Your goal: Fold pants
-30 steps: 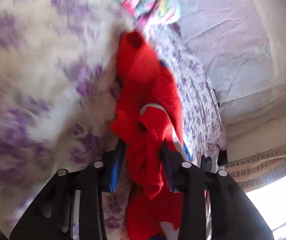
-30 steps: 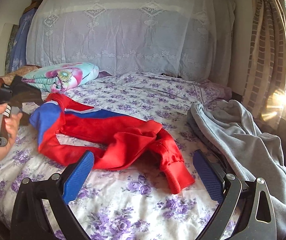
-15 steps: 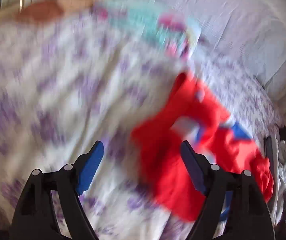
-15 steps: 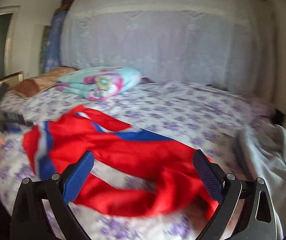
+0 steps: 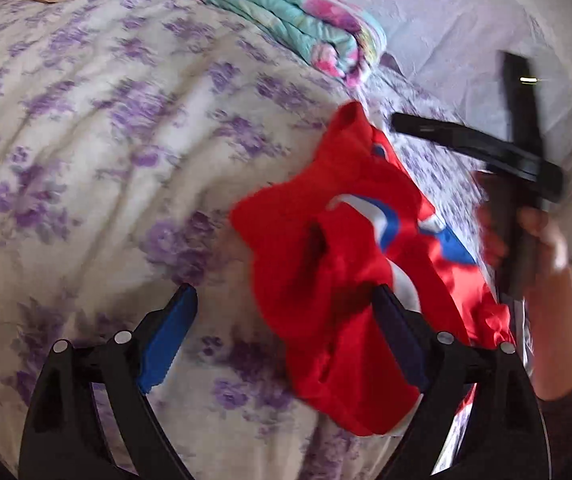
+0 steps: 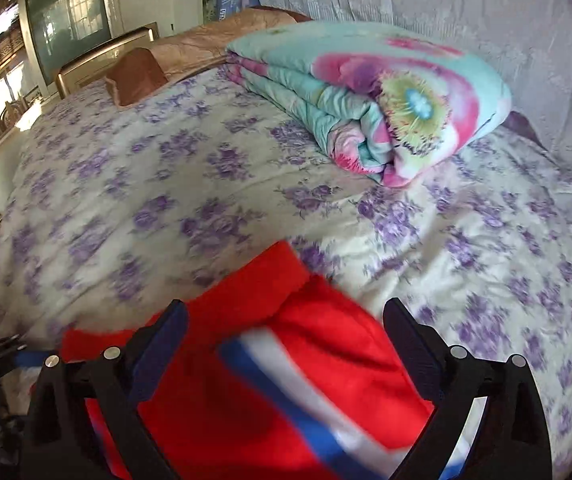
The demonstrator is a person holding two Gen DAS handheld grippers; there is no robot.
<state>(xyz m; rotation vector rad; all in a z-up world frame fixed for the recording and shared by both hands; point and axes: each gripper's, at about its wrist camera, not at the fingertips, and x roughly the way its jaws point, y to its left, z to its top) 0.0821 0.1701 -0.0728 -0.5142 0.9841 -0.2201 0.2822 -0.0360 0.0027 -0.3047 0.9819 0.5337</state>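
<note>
Pants (image 5: 338,280) lie bunched on the bed right in front of your left hand-held gripper (image 5: 286,328), whose blue pads stand wide apart with nothing pinched between them. Your right hand-held gripper (image 6: 286,340) is spread wide too, hovering over the red cloth with its blue and white stripe, gripping nothing. Before any fold, judge where the waistband and the cuffs are; the heap is too crumpled and blurred to tell them apart. Take two matching corners, lift, and let the legs hang straight before laying them flat. Open sheet (image 6: 157,208) stretches toward the far left of the bed, giving plenty of room to spread the garment. Mind the folded floral quilt (image 6: 370,96) near the headboard, and the brown pillow (image 6: 137,76) beyond it.
</note>
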